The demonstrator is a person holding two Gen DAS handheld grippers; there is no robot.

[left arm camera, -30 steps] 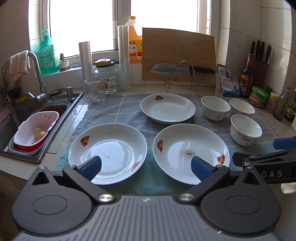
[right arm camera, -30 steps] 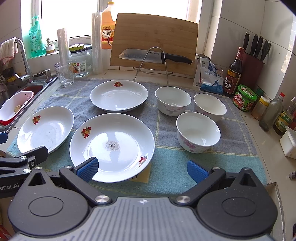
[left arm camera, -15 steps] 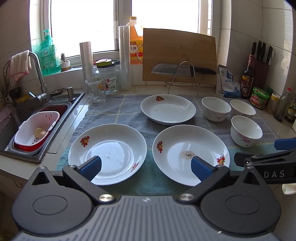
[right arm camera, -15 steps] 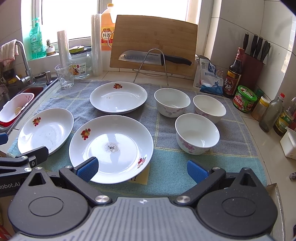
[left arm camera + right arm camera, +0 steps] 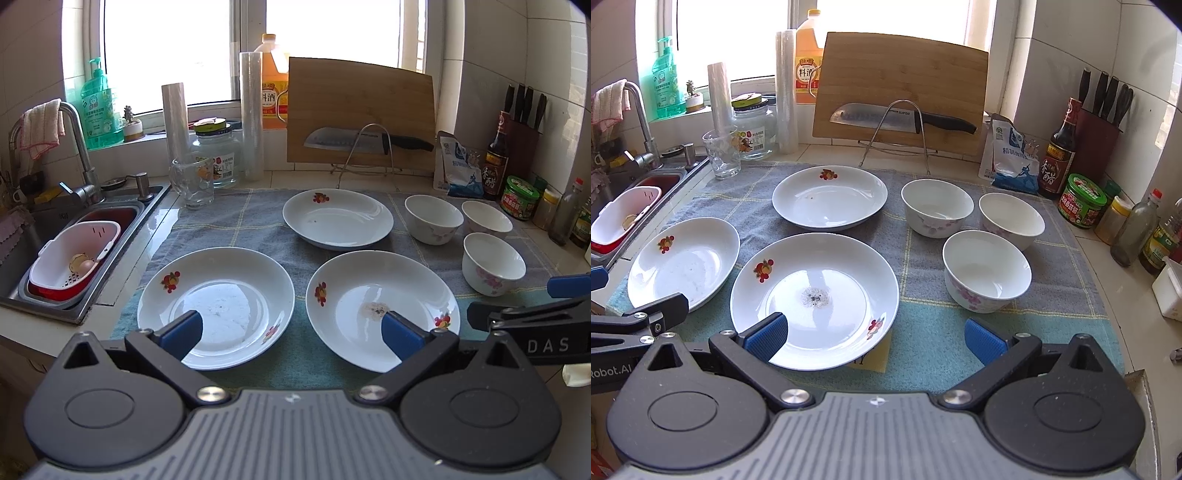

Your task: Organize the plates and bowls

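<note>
Grey-and-teal cloth (image 5: pixel 923 354) covers the counter, carrying three white plates and three bowls. In the right wrist view the front plate (image 5: pixel 827 280) sits at center, another plate (image 5: pixel 679 262) at nine o'clock, the back plate (image 5: pixel 831 195) at twelve, and the bowls (image 5: pixel 988 269) clustered at two. The left gripper (image 5: pixel 291 332) and right gripper (image 5: pixel 875 338) both hover wide open, empty.

Bright daylight floods through the window (image 5: pixel 325 48) behind the surface (image 5: pixel 1104 258), washing out the panes. White tiled walls (image 5: pixel 1056 55) meet at the far right corner. A steel sink (image 5: pixel 74 236) with a curved tap (image 5: pixel 75 136) sits along the left edge.
</note>
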